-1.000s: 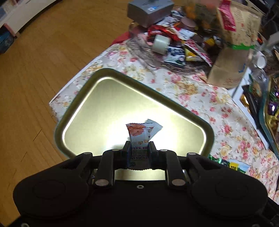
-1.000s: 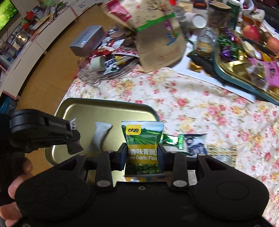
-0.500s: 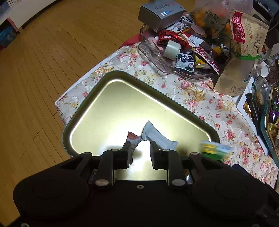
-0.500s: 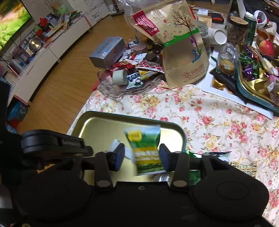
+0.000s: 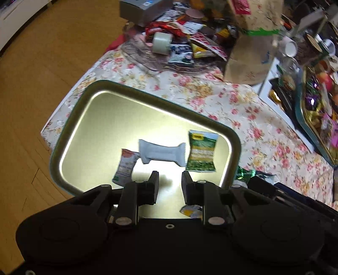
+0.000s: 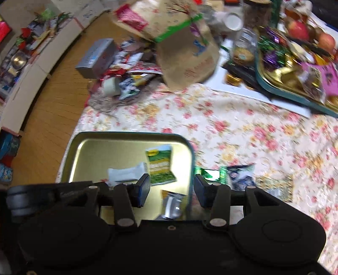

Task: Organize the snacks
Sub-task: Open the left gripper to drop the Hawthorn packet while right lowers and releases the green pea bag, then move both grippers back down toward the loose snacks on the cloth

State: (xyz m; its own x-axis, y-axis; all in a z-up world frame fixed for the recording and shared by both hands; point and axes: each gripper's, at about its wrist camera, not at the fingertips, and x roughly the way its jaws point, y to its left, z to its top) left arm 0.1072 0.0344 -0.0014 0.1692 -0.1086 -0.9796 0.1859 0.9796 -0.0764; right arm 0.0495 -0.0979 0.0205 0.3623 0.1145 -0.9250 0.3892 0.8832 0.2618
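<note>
A gold metal tray (image 5: 109, 118) (image 6: 95, 146) lies on the flowered cloth. In it lie a green pea packet (image 5: 201, 151) (image 6: 161, 165), a white bar wrapper (image 5: 161, 153) (image 6: 124, 172), an orange-and-white packet (image 5: 125, 167) and a small yellow-and-silver packet (image 6: 172, 204) (image 5: 191, 210). My left gripper (image 5: 170, 182) is open and empty over the tray's near edge. My right gripper (image 6: 172, 187) is open and empty over the tray's near right corner.
Loose green and dark packets (image 6: 228, 174) lie on the cloth right of the tray. A clear dish of snacks (image 5: 175, 50), a grey box (image 5: 143, 8) and a brown paper bag (image 6: 181, 44) stand behind. A teal tray of sweets (image 6: 295, 72) is at far right.
My left gripper opened and dropped the orange-and-white packet into the tray. My right gripper opened and dropped the green pea packet into the tray. Both have pulled back.
</note>
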